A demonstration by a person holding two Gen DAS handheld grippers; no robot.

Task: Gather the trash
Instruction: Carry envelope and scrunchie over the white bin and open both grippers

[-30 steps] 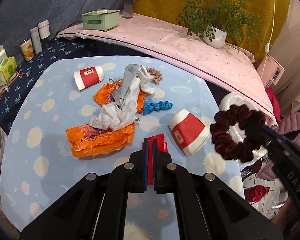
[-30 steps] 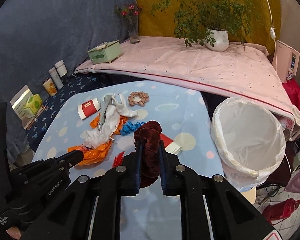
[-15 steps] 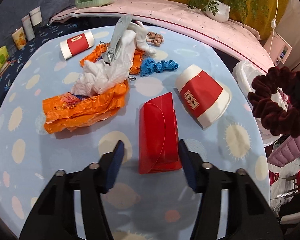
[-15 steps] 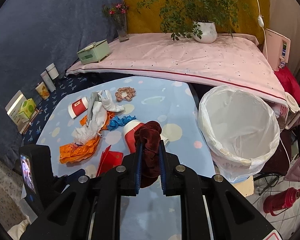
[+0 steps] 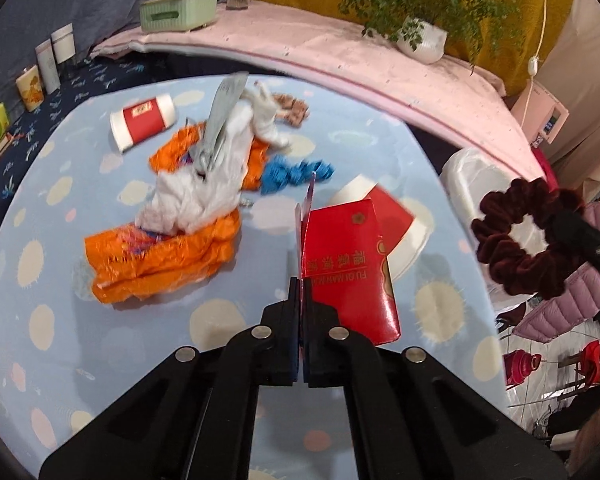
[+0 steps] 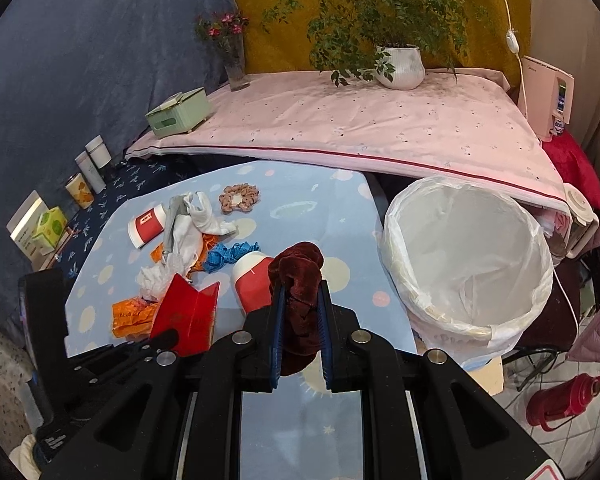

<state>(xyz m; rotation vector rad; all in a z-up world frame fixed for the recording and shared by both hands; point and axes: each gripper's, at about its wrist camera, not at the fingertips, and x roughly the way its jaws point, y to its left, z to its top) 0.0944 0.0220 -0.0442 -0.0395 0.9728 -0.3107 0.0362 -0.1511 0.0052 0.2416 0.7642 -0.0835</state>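
Observation:
My left gripper (image 5: 301, 285) is shut on the edge of a red envelope (image 5: 348, 264), which stands tilted up off the blue tablecloth (image 5: 60, 312). The right wrist view shows that envelope (image 6: 188, 312) at the lower left. My right gripper (image 6: 300, 300) is shut on a dark red scrunchie (image 6: 298, 272), held over the table's right side, left of the white-lined bin (image 6: 480, 240). A red and white paper cup (image 5: 404, 232) lies behind the envelope. Further off lie an orange bag (image 5: 160, 256), white crumpled tissue (image 5: 204, 192), a blue ribbon (image 5: 292, 174), a second cup (image 5: 142, 120) and a tan scrunchie (image 5: 292, 106).
The bin stands on the floor off the table's right edge. Behind is a pink-covered bench with a green tissue box (image 6: 178, 114), a flower vase (image 6: 234, 64) and a potted plant (image 6: 400, 68). Canisters (image 6: 92, 164) line the left side. A red thermos (image 6: 560, 404) stands on the floor.
My left jaws spread around the red envelope lying flat, then closed on it and tipped it up off the cloth. The right gripper with the scrunchie drifted towards the bin.

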